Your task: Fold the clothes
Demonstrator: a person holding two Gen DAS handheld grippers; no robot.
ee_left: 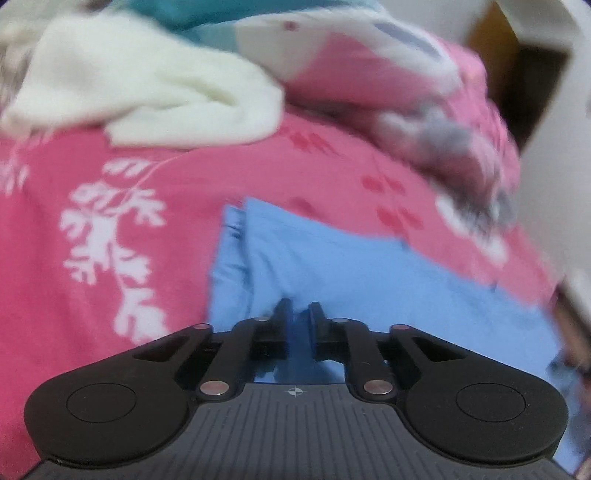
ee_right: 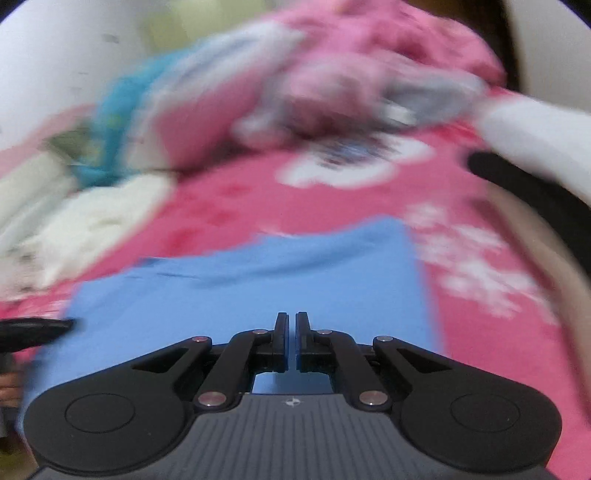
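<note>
A light blue garment (ee_left: 369,266) (ee_right: 258,288) lies partly folded on a pink bedspread (ee_left: 184,221) (ee_right: 295,199) with white leaf prints. My left gripper (ee_left: 297,314) is over its left part, shut on a raised fold of the blue cloth that sits between the fingertips. My right gripper (ee_right: 291,321) hovers low over the garment's middle with its fingers pressed together; I cannot tell whether any cloth is caught in the thin slit between them. A black tip of the other gripper (ee_right: 33,328) pokes in at the left edge of the right wrist view.
A white knitted garment (ee_left: 147,85) (ee_right: 92,221) and a teal one (ee_left: 166,11) (ee_right: 118,103) are heaped at the far left of the bed. Bunched pink bedding (ee_left: 406,92) lies behind. White furniture (ee_left: 554,129) stands at the right, and a black curved thing (ee_right: 535,192) too.
</note>
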